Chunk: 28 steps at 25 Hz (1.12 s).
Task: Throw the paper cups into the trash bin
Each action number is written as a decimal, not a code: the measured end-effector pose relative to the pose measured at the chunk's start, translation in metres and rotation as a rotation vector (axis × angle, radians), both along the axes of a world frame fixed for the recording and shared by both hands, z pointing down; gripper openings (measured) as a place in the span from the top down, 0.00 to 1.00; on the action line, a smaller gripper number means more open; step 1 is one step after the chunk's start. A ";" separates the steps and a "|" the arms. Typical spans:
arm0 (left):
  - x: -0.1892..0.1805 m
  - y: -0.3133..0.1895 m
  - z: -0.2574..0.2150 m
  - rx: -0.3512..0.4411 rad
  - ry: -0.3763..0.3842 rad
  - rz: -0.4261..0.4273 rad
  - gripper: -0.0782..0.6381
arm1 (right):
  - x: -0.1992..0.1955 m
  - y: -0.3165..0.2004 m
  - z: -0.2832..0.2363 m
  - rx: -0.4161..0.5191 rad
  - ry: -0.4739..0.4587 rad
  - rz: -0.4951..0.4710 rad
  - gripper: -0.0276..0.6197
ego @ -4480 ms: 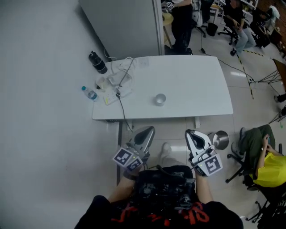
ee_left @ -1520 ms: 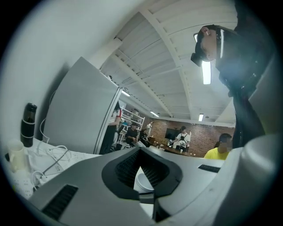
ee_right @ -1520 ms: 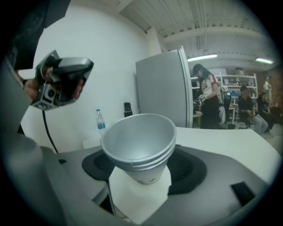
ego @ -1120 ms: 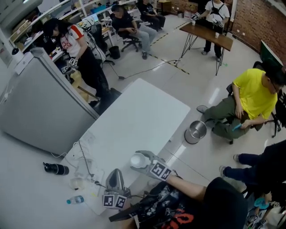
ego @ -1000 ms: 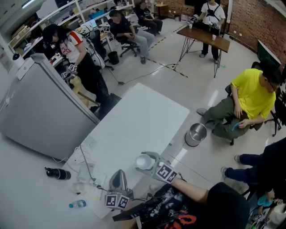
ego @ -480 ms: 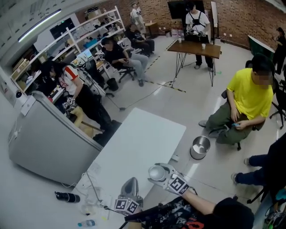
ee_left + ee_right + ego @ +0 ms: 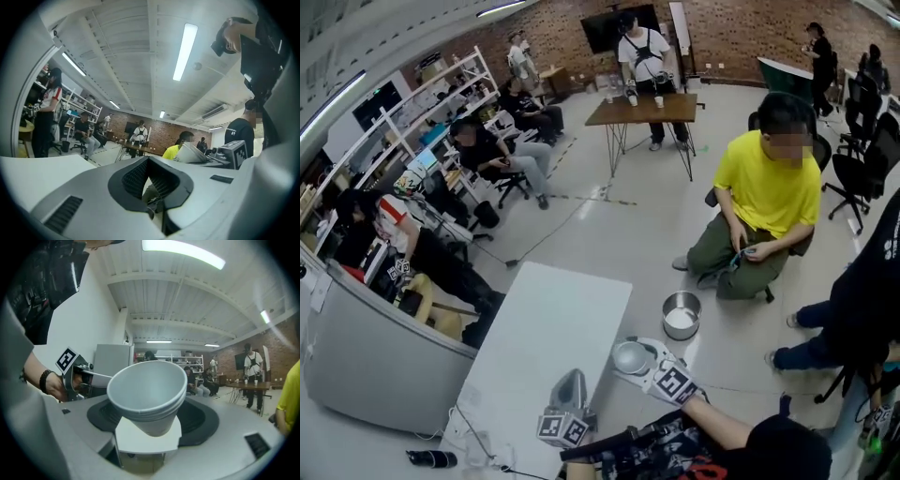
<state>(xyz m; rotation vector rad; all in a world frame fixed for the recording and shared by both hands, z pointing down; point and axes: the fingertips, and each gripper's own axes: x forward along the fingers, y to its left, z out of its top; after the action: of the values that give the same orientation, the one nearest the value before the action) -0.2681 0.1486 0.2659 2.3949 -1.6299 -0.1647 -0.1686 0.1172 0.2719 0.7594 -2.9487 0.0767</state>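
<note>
A white paper cup (image 7: 630,357) sits mouth-up between the jaws of my right gripper (image 7: 635,355), which is shut on it just past the white table's (image 7: 546,328) right edge. In the right gripper view the cup (image 7: 149,389) fills the middle, gripped low on its wall by the right gripper (image 7: 149,427). A round metal trash bin (image 7: 681,315) stands on the floor a short way beyond the cup. My left gripper (image 7: 570,388) hovers over the table's near corner, jaws together and empty; in its own view the left gripper (image 7: 149,161) shows only its closed pads.
A person in a yellow shirt (image 7: 766,192) sits just behind the bin. Another person in dark clothes (image 7: 862,309) stands at the right. A grey cabinet (image 7: 366,361) flanks the table's left; a black bottle (image 7: 431,458) lies on the floor. More people and desks fill the back.
Both grippers have swung right with the view, from over the table toward its right edge and the metal bin. The cup stays in the right gripper; the left stays shut.
</note>
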 end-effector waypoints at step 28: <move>0.216 -0.137 -0.001 -0.038 -0.074 0.444 0.90 | 0.209 -0.110 0.032 -0.082 0.006 0.354 0.42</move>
<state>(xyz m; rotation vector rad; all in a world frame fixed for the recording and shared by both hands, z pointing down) -0.0518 0.0115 0.2650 2.6857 -1.0750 0.0351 0.0401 0.0074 0.3039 1.2539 -2.7496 0.2178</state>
